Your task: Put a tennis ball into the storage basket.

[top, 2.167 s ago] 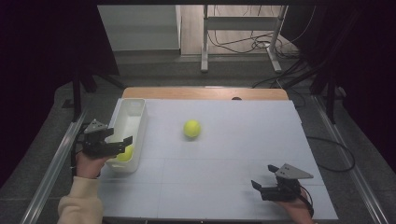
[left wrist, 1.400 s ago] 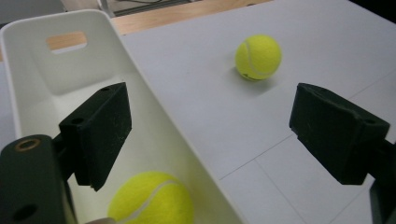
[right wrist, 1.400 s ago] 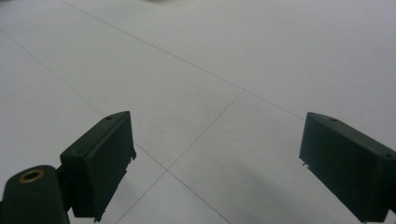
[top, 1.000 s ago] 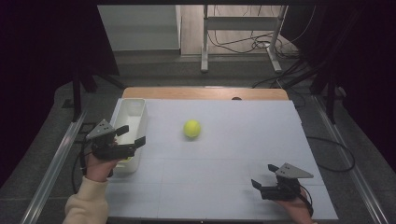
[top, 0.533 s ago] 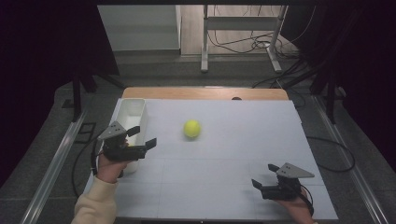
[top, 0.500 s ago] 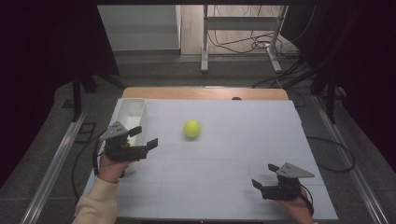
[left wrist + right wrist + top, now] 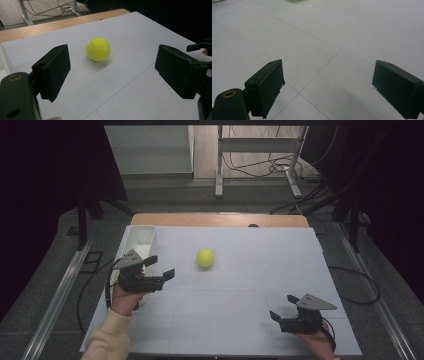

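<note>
A yellow-green tennis ball [image 7: 205,257] lies on the white table [image 7: 240,285], left of centre. My left gripper [image 7: 160,267] hovers just left of it, jaws open and aimed at the ball, with a clear gap between them. In the left gripper view the ball [image 7: 98,49] lies ahead of the open jaws [image 7: 112,65], nothing between them. My right gripper [image 7: 284,307] rests low at the near right of the table, open and empty. The right gripper view shows its jaws [image 7: 327,72] wide apart over bare table.
A white rectangular bin [image 7: 141,241] stands at the table's left edge, just behind the left hand. A wooden strip [image 7: 220,220] runs along the far edge. Metal rails and cables lie on the floor at both sides.
My left gripper has come away from the white bin and moved right, toward the ball, jaws still open. The ball and the right gripper have stayed where they were.
</note>
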Demonstrator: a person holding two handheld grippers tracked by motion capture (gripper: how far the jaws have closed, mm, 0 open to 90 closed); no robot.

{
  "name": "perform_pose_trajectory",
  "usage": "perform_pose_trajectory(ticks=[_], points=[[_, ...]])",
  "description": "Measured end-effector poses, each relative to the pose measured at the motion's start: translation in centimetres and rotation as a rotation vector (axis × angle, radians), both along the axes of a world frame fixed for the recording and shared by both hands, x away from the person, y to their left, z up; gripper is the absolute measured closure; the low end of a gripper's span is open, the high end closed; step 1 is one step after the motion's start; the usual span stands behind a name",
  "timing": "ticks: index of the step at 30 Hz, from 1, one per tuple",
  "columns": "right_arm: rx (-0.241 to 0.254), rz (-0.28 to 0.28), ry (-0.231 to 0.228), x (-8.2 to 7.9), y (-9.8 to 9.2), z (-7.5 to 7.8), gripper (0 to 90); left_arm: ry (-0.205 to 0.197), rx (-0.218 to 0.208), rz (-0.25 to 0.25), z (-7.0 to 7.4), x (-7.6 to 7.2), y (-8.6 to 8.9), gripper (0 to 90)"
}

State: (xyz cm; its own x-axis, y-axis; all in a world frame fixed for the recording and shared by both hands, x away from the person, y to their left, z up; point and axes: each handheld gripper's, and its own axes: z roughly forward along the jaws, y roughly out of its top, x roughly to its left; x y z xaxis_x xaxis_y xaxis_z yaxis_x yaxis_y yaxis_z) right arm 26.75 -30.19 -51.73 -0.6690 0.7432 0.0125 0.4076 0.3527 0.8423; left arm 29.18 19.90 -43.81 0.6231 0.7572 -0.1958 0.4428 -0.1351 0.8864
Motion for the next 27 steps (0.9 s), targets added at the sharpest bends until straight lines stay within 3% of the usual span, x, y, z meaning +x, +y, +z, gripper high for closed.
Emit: perform_pose_trajectory(ticks=[16, 27], points=[[0.012, 0.025, -0.016, -0.6, 0.2, 0.3, 10.9, 0.011, 0.037, -0.018, 0.5, 1.3, -4.3, 14.1], [0.018, 0.032, -0.018, -0.4, 0.2, 0.4, 10.9, 0.037, 0.044, 0.002, 0.2, 2.9, -5.3, 14.1]])
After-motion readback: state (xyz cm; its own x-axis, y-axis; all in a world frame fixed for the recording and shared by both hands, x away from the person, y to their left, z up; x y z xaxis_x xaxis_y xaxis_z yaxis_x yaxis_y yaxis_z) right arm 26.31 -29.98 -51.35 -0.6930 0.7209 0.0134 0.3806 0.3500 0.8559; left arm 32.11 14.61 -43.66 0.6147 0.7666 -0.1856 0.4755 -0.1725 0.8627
